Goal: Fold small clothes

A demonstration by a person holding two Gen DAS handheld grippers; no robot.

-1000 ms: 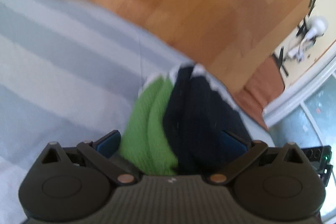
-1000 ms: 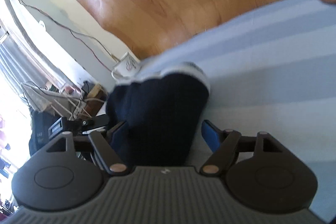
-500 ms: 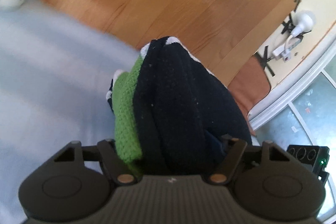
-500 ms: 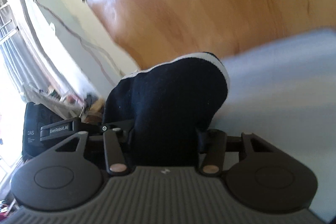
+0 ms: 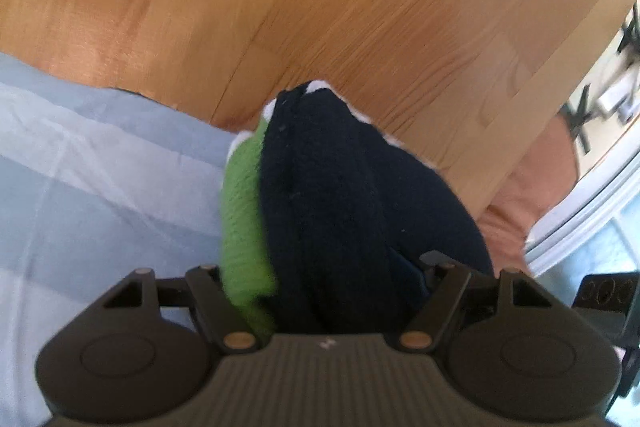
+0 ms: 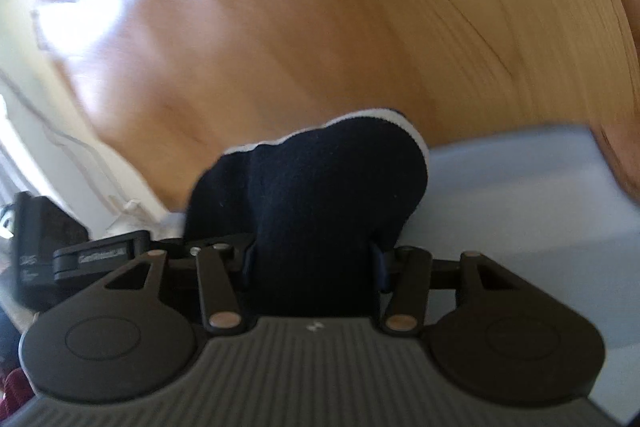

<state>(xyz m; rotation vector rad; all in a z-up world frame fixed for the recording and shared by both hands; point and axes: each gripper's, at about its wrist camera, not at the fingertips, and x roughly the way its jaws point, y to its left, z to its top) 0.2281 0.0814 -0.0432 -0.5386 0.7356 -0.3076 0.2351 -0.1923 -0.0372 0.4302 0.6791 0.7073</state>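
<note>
Green knit layer beside dark navy white-trimmed knit garment (image 5: 352,195) seen only from left gripper (image 5: 324,291); right gripper (image 6: 312,267) view all navy. Both clamped on it, jaws easing apart.

In the left wrist view the sock bundle (image 5: 340,195) sits between the jaws of the left gripper (image 5: 326,267), filling the gap — its far end reaches out over the edge of the striped cloth (image 5: 92,179), with the wooden floor (image 5: 360,7) behind. The cloth spreads to the left of the bundle; a cushion (image 5: 536,187) lies to its right on the floor. In the right wrist view the bundle (image 6: 316,195) sits between the jaws of the right gripper (image 6: 314,267), the cloth (image 6: 520,195) to its right, the floor (image 6: 320,27) beyond.
</note>
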